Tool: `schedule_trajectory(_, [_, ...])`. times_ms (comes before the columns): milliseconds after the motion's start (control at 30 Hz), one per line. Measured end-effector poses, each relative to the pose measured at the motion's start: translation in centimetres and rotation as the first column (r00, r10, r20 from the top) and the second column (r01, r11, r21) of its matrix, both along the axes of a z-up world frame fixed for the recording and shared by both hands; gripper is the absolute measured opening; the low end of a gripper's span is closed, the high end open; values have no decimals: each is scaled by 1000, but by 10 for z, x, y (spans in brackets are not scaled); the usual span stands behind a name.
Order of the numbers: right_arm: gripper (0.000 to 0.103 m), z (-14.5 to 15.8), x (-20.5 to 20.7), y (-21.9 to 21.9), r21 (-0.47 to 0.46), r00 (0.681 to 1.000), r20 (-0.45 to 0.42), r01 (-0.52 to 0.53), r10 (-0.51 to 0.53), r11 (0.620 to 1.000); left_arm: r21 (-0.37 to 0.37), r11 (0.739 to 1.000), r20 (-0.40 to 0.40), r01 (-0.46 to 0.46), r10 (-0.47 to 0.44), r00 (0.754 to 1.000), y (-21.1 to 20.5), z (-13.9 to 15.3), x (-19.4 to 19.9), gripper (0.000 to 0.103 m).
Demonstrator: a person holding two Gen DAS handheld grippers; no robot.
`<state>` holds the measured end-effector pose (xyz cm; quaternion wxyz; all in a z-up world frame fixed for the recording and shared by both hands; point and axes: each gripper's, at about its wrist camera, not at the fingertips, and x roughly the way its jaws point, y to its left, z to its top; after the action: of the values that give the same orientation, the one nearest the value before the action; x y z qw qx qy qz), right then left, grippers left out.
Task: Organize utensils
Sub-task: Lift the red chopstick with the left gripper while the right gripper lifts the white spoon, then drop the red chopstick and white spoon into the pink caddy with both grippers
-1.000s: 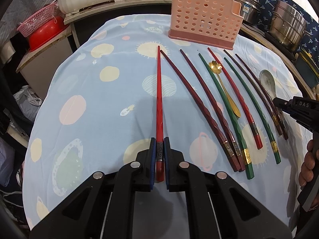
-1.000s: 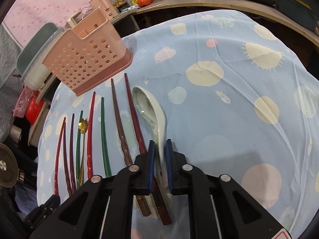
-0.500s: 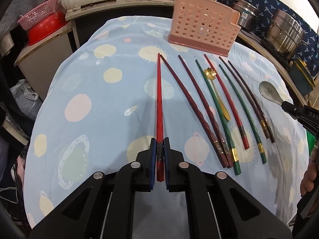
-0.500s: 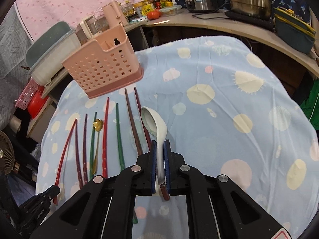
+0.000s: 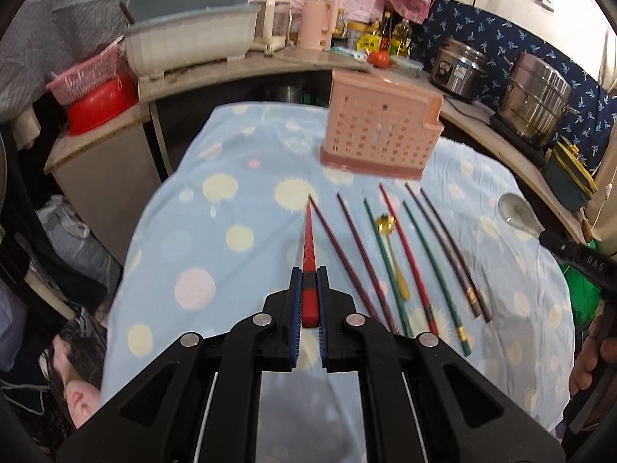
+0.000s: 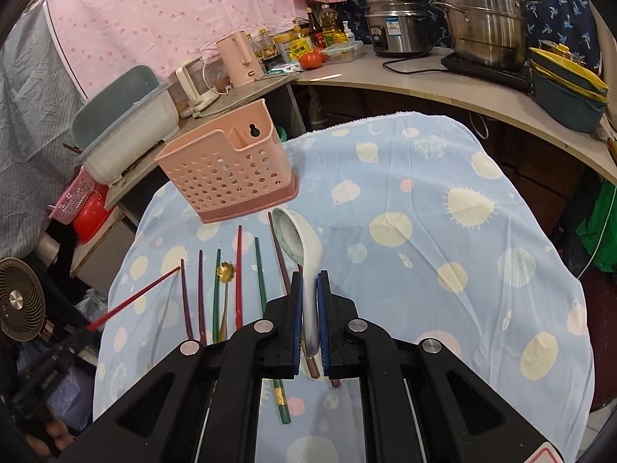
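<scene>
red chopstick (image 5: 309, 249) and spoon (image 6: 299, 243) lifted higher.

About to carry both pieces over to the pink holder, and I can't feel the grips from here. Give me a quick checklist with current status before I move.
1. Left gripper shut on the red chopstick: ok.
2. Right gripper shut on the white spoon, pinched at the handle: ok.
3. Red chopstick lifted off the tablecloth, seen raised in the right wrist view: ok.
4. Pink utensil holder upright, top open: ok.
5. Holder compartments free of contents: cannot tell, the inside is only partly seen.
6. Remaining chopsticks and gold spoon lying in their row, apart from both grippers: ok.
</scene>
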<state>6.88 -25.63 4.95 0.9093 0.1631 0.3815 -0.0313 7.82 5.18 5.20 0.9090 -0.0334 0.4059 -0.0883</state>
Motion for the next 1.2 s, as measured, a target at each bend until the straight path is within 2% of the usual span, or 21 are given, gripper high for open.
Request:
schedule_trajectory(400, [8,30,34,5,-27,998,38,-44,45,999,14,1000,168,10,-12,986,-7,78,41,7])
schedule_trajectory(800, [8,44,82,6,-28,996,42,-79,80,996,-2,1000,256,27,-26,966,-19,122,85,7])
schedule_trajectory(1067, [8,57,134,14,-86,993,16,-119,121,989,-5,1000,365,21,-17,931,-33,178,125,7])
schedule_trajectory(1200, [8,57,162,20,-106,988,-26,-151,150,983,-13,1000,407,12,-6,913,-41,199,150,7])
